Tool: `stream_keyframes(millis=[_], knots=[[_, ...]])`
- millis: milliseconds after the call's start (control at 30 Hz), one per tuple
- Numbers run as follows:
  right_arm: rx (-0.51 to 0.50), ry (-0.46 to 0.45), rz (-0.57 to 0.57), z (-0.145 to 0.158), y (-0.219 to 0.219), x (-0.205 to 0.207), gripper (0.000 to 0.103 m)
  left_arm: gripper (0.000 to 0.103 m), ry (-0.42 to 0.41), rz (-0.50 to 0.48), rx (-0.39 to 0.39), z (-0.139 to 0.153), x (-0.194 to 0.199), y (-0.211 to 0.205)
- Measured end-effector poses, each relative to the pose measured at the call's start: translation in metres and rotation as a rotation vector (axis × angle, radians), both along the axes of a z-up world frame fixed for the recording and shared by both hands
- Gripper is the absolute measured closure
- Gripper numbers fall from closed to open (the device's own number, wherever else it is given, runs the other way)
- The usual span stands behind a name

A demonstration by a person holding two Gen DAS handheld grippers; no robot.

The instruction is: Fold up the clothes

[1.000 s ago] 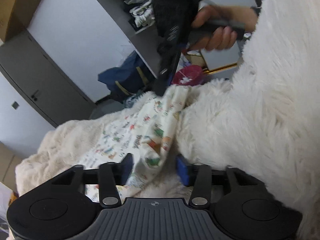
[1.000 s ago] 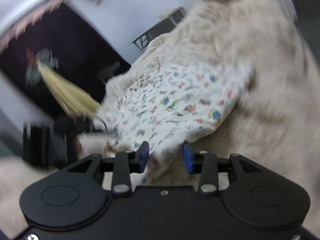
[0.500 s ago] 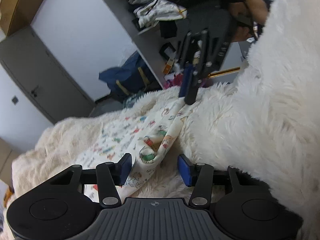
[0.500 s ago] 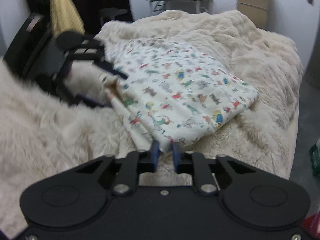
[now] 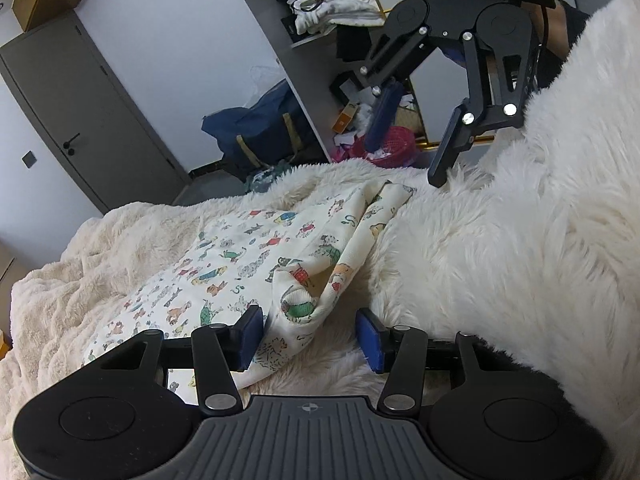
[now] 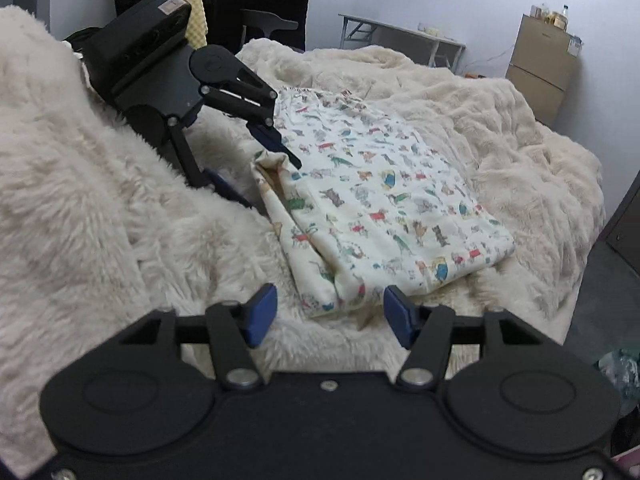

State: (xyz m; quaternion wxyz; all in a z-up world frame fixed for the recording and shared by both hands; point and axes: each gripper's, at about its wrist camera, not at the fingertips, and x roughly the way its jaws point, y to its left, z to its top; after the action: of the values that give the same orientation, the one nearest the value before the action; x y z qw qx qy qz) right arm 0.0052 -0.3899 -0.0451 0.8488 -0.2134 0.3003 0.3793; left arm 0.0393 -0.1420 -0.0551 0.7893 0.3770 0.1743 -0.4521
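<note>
My right gripper (image 6: 327,316) jaws have just been opening, released, the printed cloth (image 6: 384,200) corner lying between them; my left gripper (image 5: 310,334) jaws are standing parted around its other corner.

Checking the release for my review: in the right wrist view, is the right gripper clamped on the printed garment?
No. The right gripper has just opened, and its blue pads stand apart either side of the printed garment's near corner.
</note>
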Motion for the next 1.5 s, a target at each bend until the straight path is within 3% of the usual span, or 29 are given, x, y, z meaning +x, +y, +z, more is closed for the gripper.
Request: stream_keyframes(millis=[67, 167, 233, 467, 567, 667, 733, 800, 900, 967, 1000, 1200, 1267, 1333, 1433, 1500], knots=[[-0.024, -0.016, 0.029, -0.004, 0.008, -0.001, 0.047, 0.057, 0.001, 0.001, -0.001, 0.000, 0.000, 0.000], [-0.073, -0.026, 0.064, -0.012, 0.020, -0.002, 0.062, 0.055, -0.001, 0.003, -0.003, 0.000, 0.001, 0.001], [-0.103, -0.033, 0.085, -0.017, 0.027, -0.002, 0.097, 0.054, -0.002, 0.005, -0.003, -0.001, 0.000, 0.001], [-0.130, -0.009, 0.139, -0.018, 0.033, -0.009, 0.103, 0.052, 0.005, 0.011, -0.005, -0.001, 0.000, 0.002], [-0.100, 0.026, 0.207, -0.014, 0.032, -0.016, 0.103, 0.052, 0.010, 0.014, -0.007, -0.001, 0.001, 0.002], [-0.080, -0.009, 0.198, -0.007, 0.027, -0.020, 0.102, 0.052, 0.010, 0.015, -0.007, -0.001, 0.001, 0.002], [-0.055, -0.050, 0.139, -0.002, 0.019, -0.016, 0.077, 0.052, 0.011, 0.015, -0.007, -0.001, 0.001, 0.002], [-0.059, -0.100, 0.085, -0.003, 0.015, -0.012, 0.061, 0.051, 0.012, 0.016, -0.007, -0.002, 0.001, 0.002], [-0.088, -0.100, 0.074, -0.010, 0.019, -0.004, 0.061, 0.051, 0.010, 0.016, -0.006, -0.001, 0.001, 0.002], [-0.086, -0.078, 0.077, -0.017, 0.023, 0.002, 0.068, 0.051, 0.010, 0.016, -0.006, -0.002, 0.001, 0.002], [-0.081, -0.054, 0.087, -0.021, 0.024, 0.005, 0.099, 0.051, 0.009, 0.016, -0.006, -0.002, 0.002, 0.001], [-0.064, 0.009, 0.153, -0.018, 0.022, -0.001, 0.102, 0.050, 0.007, 0.017, -0.006, -0.003, 0.002, 0.001], [-0.005, 0.010, 0.137, -0.012, 0.011, 0.001, 0.089, 0.049, 0.003, 0.018, -0.008, -0.003, 0.002, 0.001], [0.080, -0.018, 0.088, -0.004, -0.006, 0.003, 0.055, 0.046, -0.005, 0.020, -0.009, -0.003, 0.002, 0.001], [0.150, -0.024, -0.042, -0.004, -0.029, 0.018, 0.055, 0.045, -0.028, 0.016, -0.010, -0.004, 0.000, 0.001], [0.063, -0.073, -0.123, -0.015, -0.033, 0.026, 0.054, 0.047, -0.057, 0.001, -0.006, -0.004, -0.003, 0.000]])
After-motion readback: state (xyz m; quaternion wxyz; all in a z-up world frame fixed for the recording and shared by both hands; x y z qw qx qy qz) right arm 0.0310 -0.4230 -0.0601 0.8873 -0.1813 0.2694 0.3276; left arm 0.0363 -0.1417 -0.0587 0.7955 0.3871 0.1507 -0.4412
